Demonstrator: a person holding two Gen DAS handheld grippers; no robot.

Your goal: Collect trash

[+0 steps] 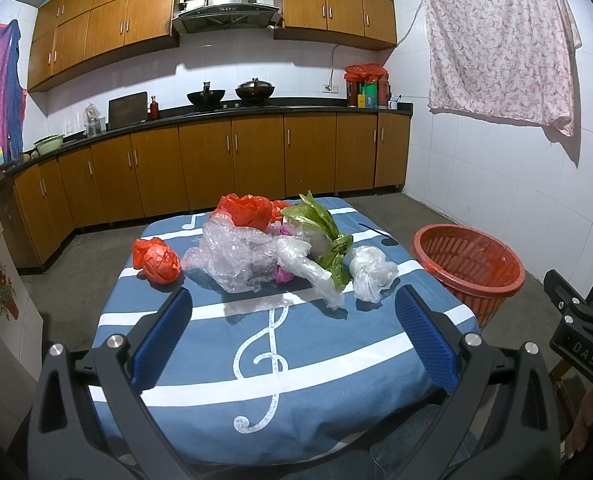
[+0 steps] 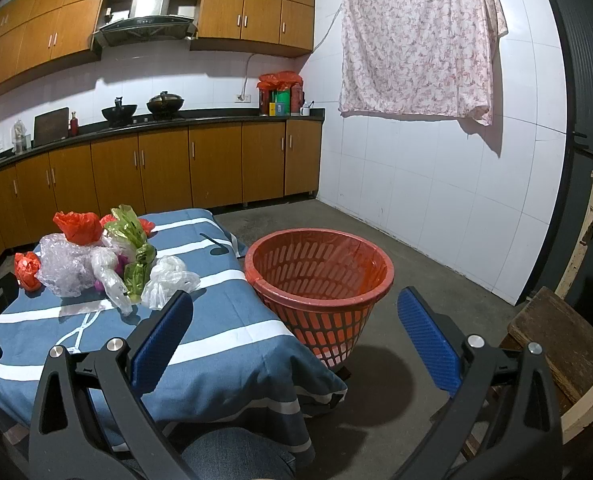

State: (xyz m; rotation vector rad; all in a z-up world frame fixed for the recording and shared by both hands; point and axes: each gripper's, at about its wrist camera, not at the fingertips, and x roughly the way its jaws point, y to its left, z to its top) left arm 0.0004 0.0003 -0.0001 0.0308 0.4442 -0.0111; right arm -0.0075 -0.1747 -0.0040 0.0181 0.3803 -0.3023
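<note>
- Two grippers show, each with blue pads spread wide and nothing between them.
- Left gripper point(image 1: 292, 312) hangs above the near part of the tabletop point(image 1: 316, 364), which wears a blue cloth with white stripes and a treble clef; its jaws stand apart, clear of the trash.
- Right gripper point(image 2: 294, 312) hangs past the tabletop's right edge, jaws apart, with the basket framed between its fingers but not touched.
- Beyond the left gripper, the trash lies heaped mid-tabletop: a crumpled bubble wrap point(image 1: 232, 252) in the middle, a clear plastic bag point(image 1: 308, 268) trailing toward the near side, and a white plastic bag point(image 1: 370, 268) just beside it on the right.
- A green wrapper point(image 1: 316, 216) lies across the back of the heap, with a red plastic bag point(image 1: 248, 208) behind the bubble wrap.
- A small red bag point(image 1: 156, 260) sits apart on the left of the heap.
- Bits of pink show under the heap; what they are cannot be told.
- An orange basket point(image 2: 320, 276) stands on the floor just right of the tabletop, lined with thin red plastic.
- Kitchen cabinets point(image 1: 256, 156) run along the far wall.
</note>
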